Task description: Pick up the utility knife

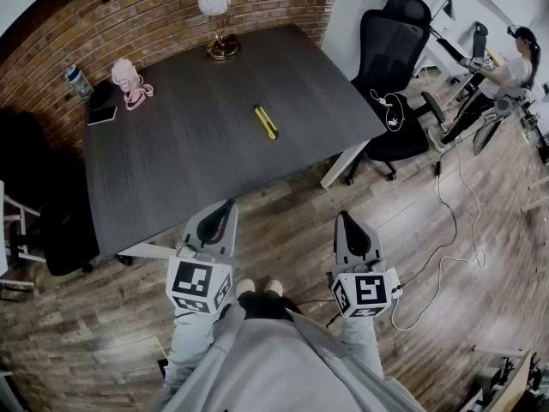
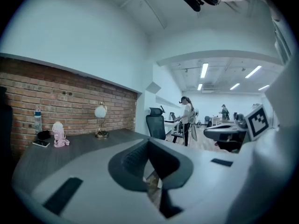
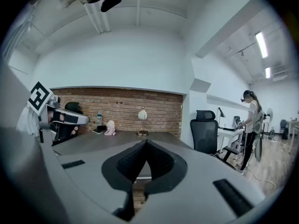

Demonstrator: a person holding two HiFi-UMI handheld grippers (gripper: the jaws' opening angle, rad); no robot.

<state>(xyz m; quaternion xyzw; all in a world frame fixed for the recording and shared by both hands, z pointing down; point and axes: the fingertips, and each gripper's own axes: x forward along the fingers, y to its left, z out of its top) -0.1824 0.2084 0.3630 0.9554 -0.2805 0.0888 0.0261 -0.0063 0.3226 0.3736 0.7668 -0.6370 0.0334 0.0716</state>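
Left gripper (image 1: 225,206) and right gripper (image 1: 345,218) hang closed, empty, short of the table (image 1: 171,161). Knife (image 1: 266,122) lies untouched mid-table; next, likely reach forward and open one.

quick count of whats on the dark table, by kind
utility knife: 1
table lamp: 1
water bottle: 1
pink object with a cord: 1
flat dark device: 1
small black object, too dark to name: 1
total: 6
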